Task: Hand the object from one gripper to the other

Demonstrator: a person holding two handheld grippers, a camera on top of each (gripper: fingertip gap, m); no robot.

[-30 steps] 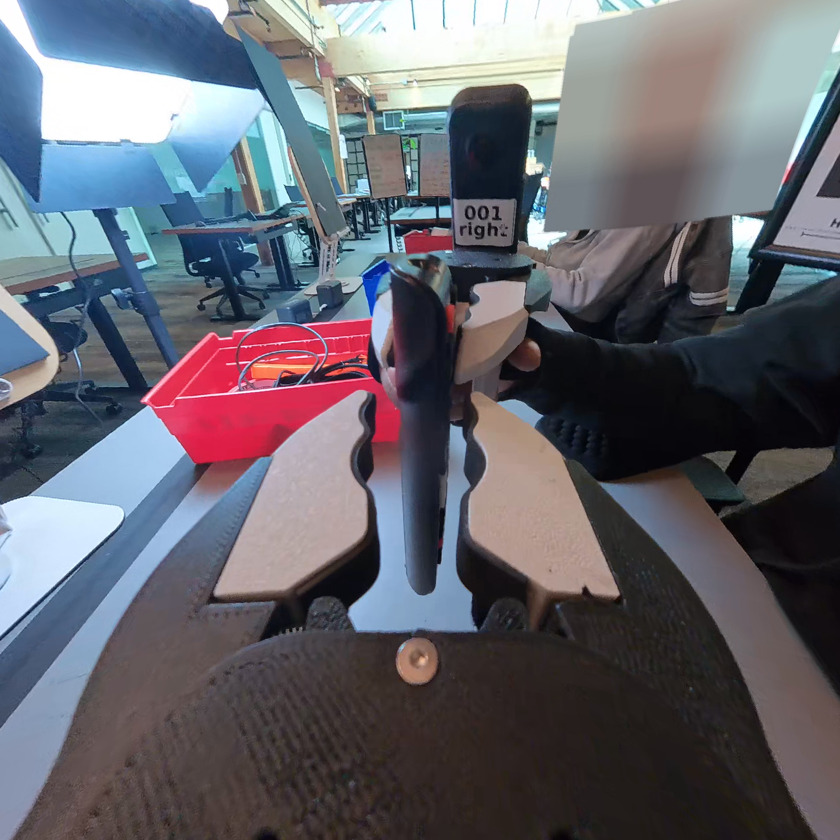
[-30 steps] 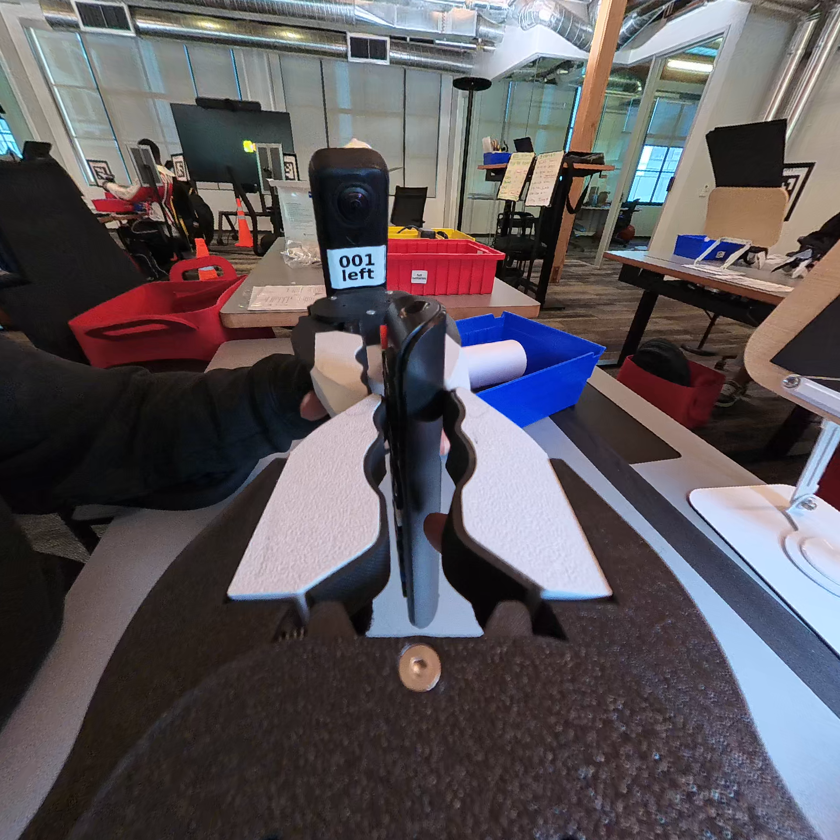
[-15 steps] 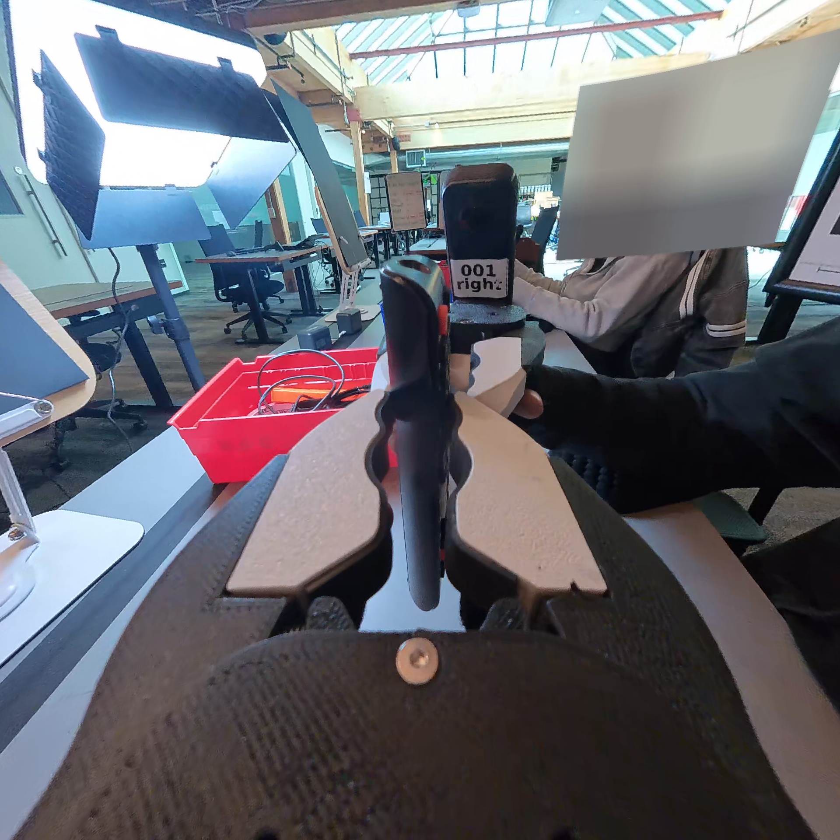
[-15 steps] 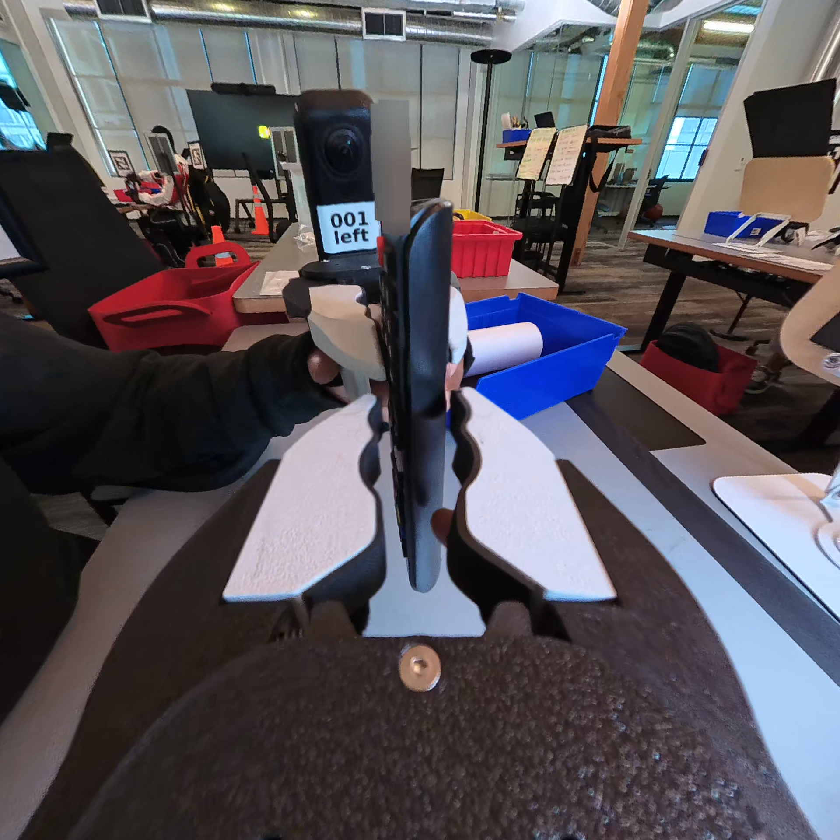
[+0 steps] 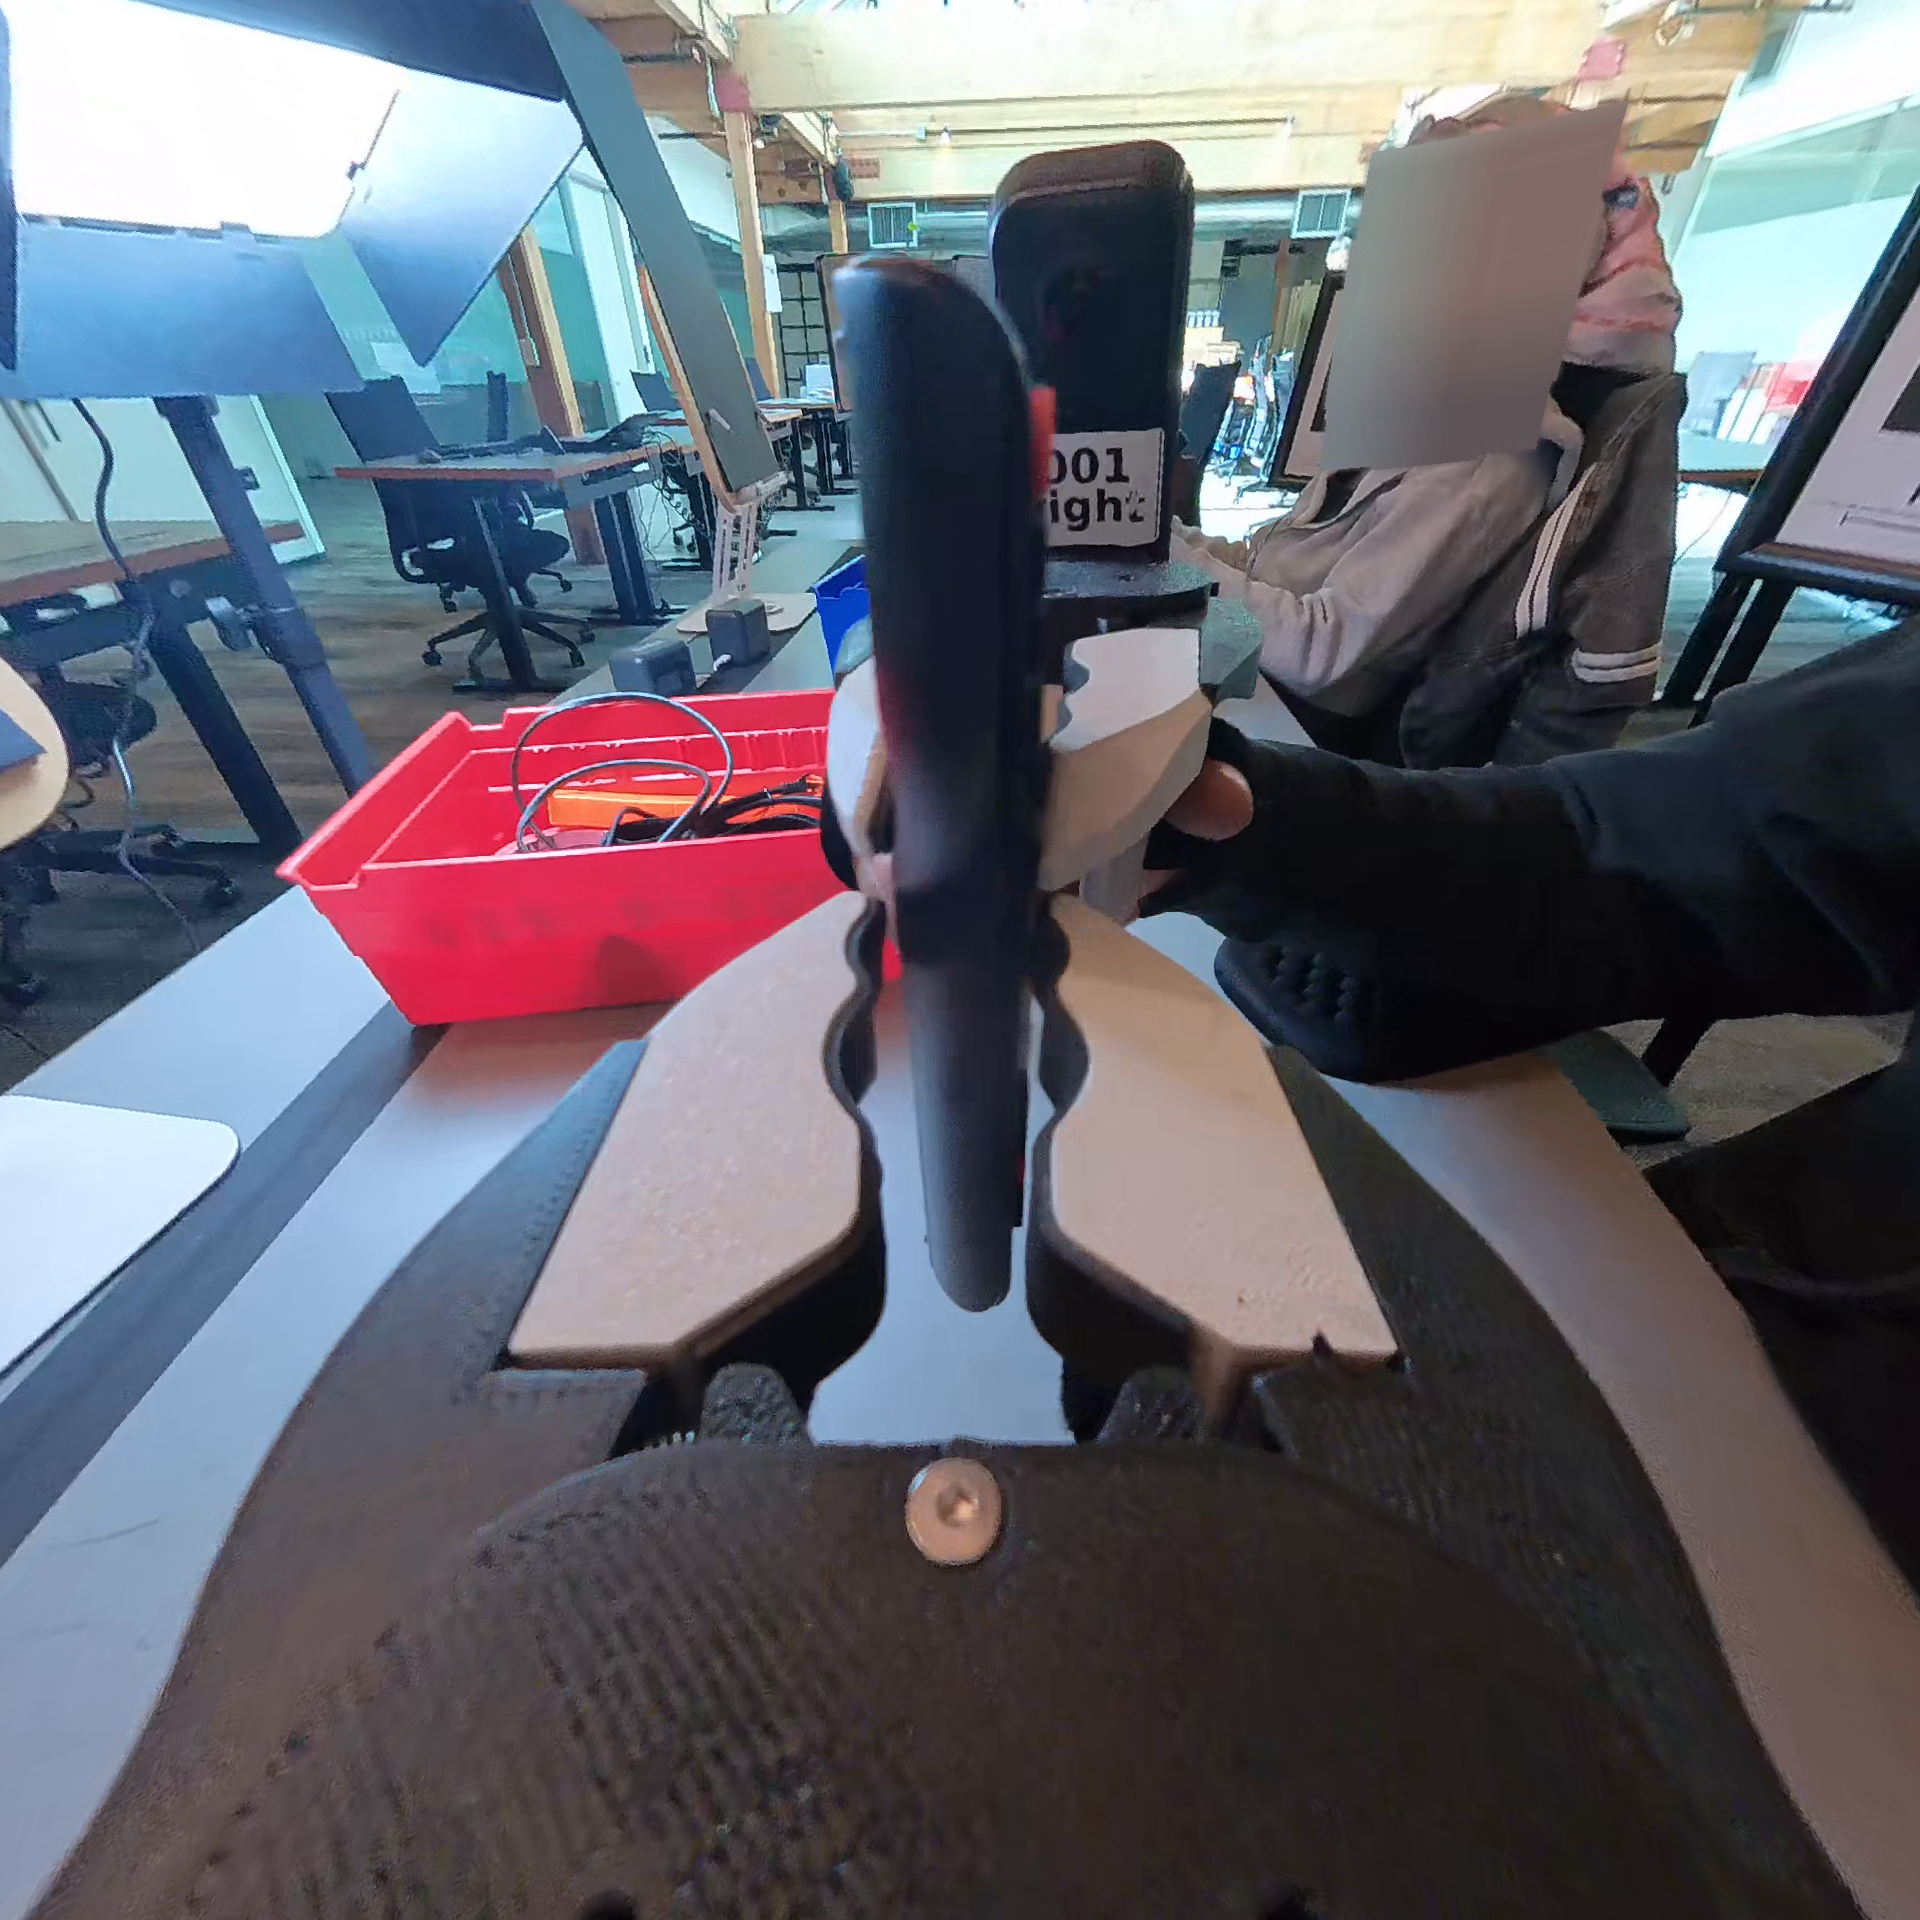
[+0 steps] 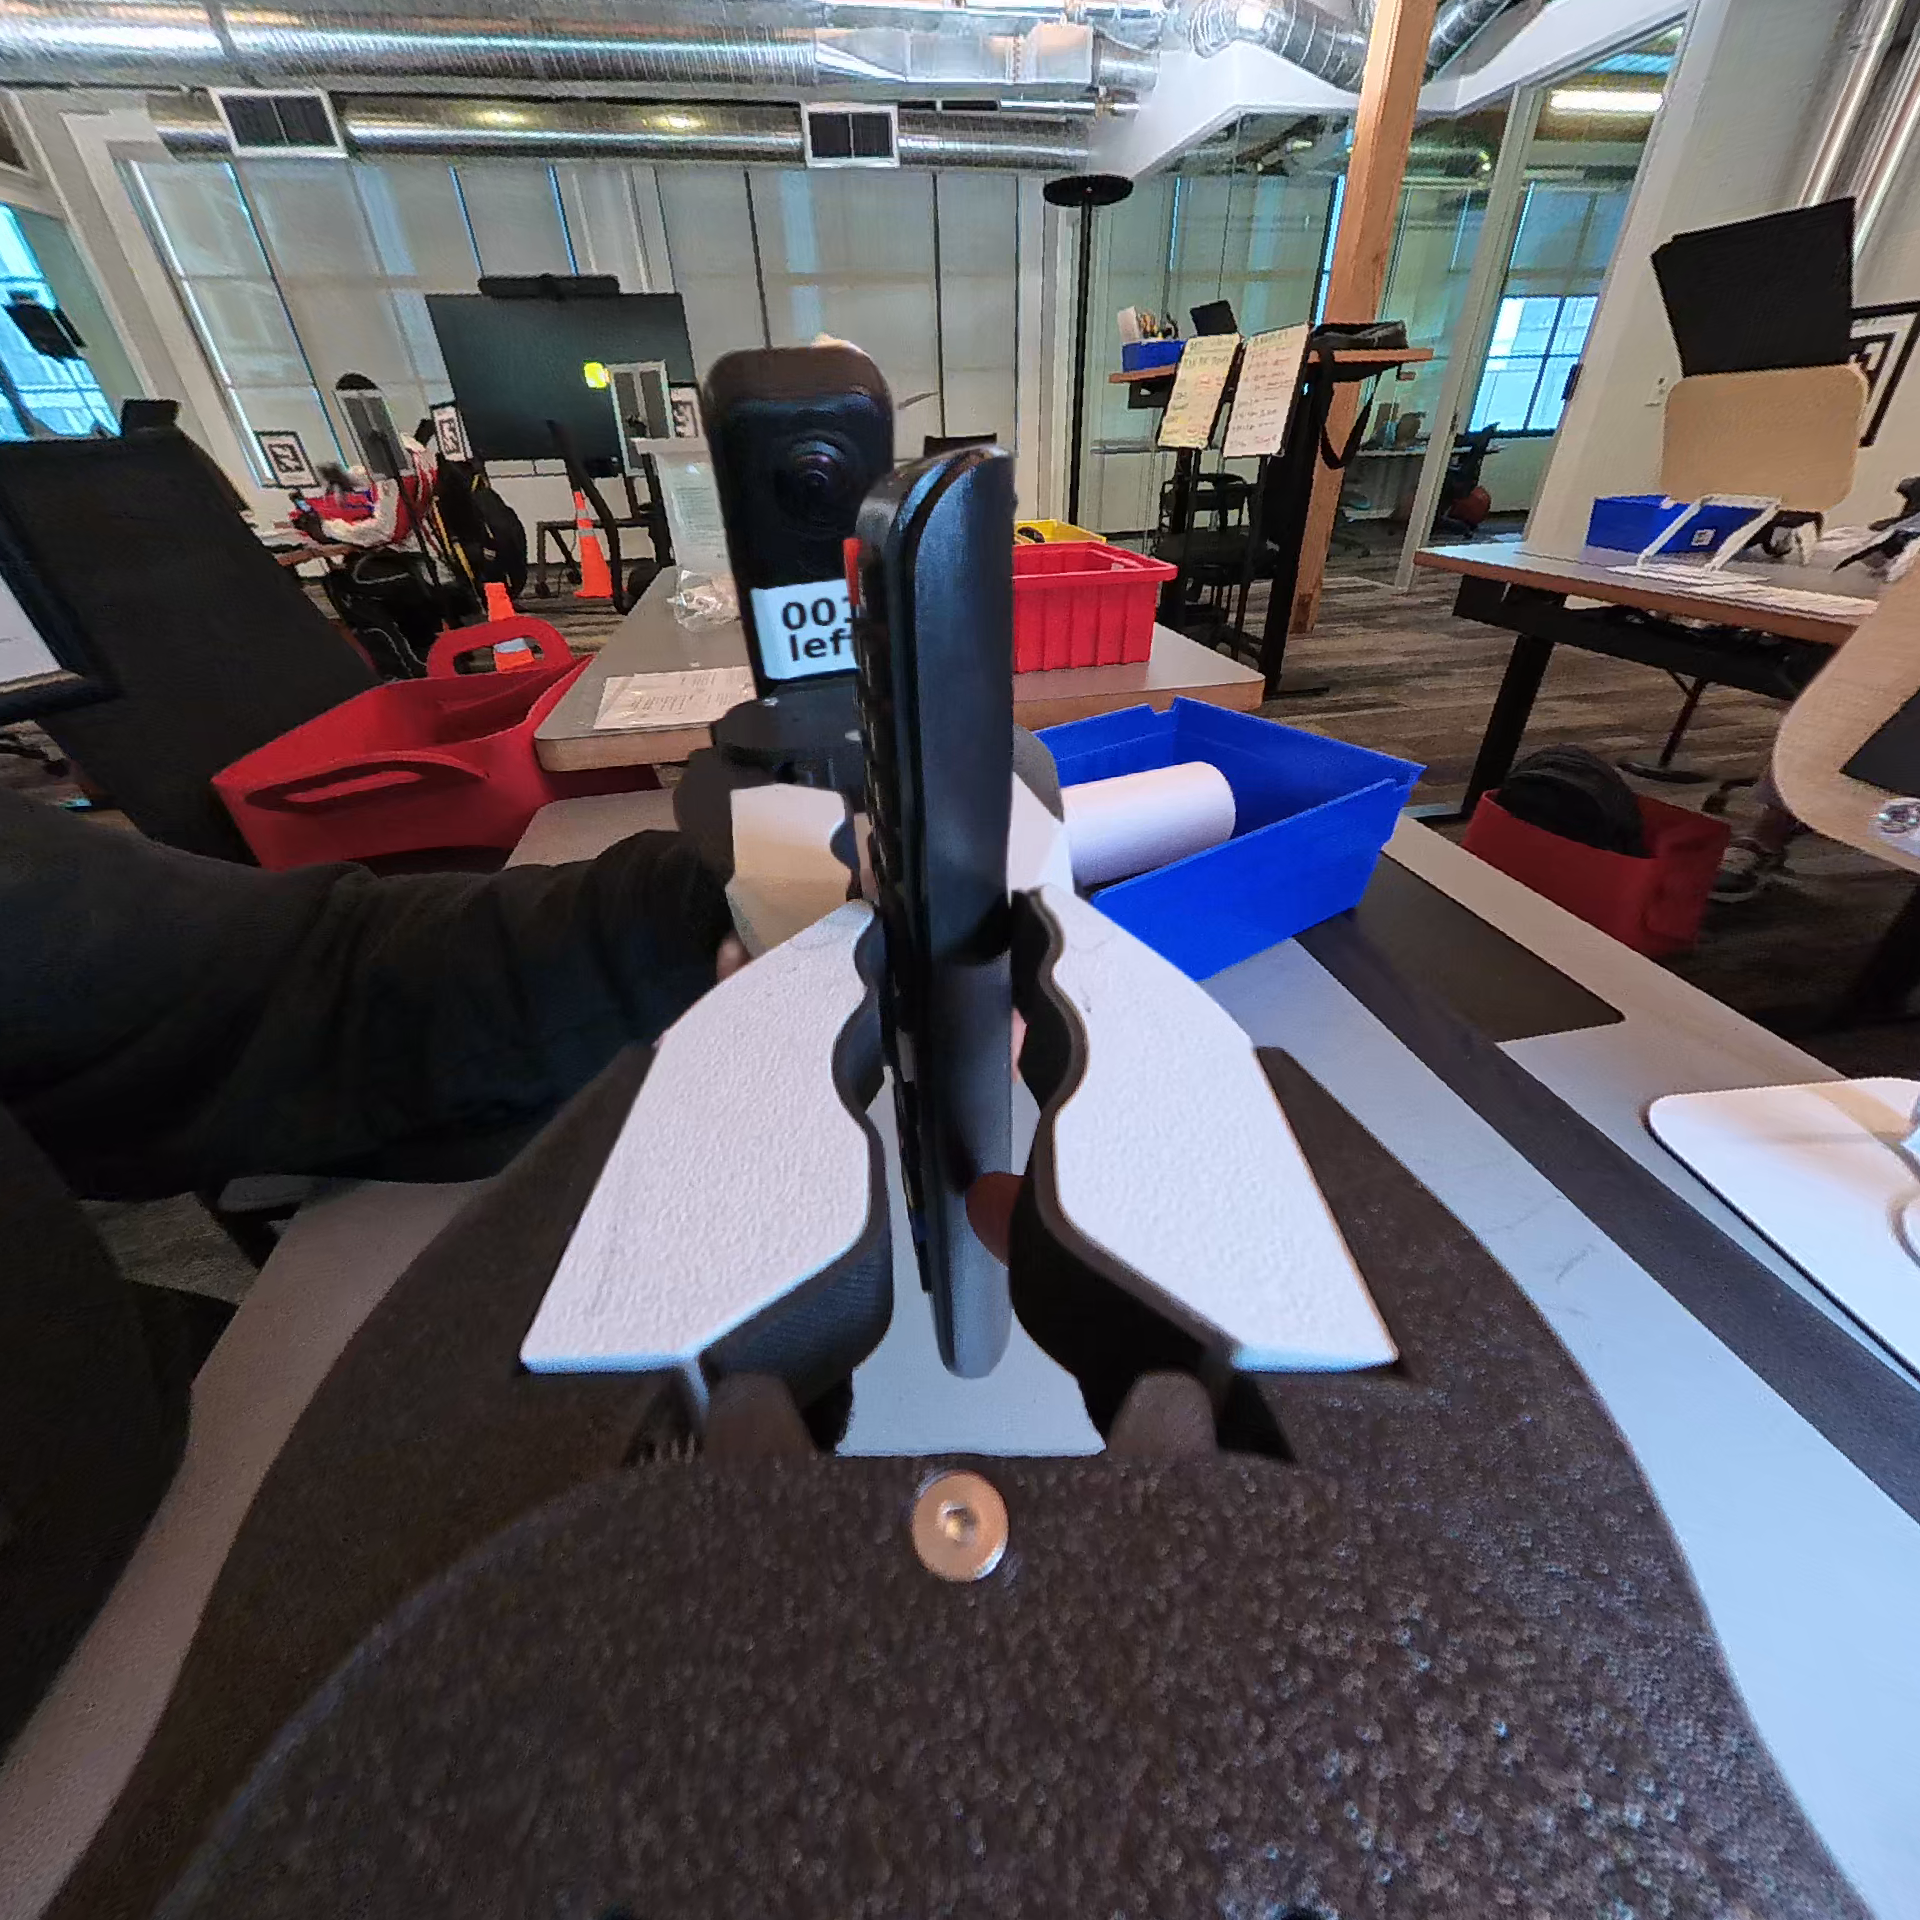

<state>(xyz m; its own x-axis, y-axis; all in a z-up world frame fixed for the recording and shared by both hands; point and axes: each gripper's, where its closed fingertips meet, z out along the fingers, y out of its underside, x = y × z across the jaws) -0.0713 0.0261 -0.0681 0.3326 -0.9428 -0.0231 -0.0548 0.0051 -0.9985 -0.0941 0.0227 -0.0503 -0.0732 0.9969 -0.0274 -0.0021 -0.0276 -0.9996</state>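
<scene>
Left tongs (image 5: 951, 997) and right tongs (image 6: 945, 977) faced each other over the desk (image 5: 260, 997), both clenched on the same object: a slim black remote control (image 5: 951, 727), held edge-up in mid-air between them. In the left wrist view my pads pressed its flanks at the tips. In the right wrist view the fit looked just as snug, though a sliver of gap on the right-hand pad made me less sure of full contact there.

Remote stood clear of the desk, touching nothing else. Red bin (image 5: 582, 883) of cables sat at far left in the left view; blue bin (image 6: 1247, 862) with a white roll (image 6: 1153, 821) at far right in the right view.

Judged the handover at its double-grip stage, release not yet done.

Risks as I read them:
- Releasing side opens while the receiver grips only near its tips: the long remote pivots and drops.
- Both pull apart while clenched: smooth casing twists or slides.
- Tilt on release knocks the opposite camera housing (image 6: 800, 499).
</scene>
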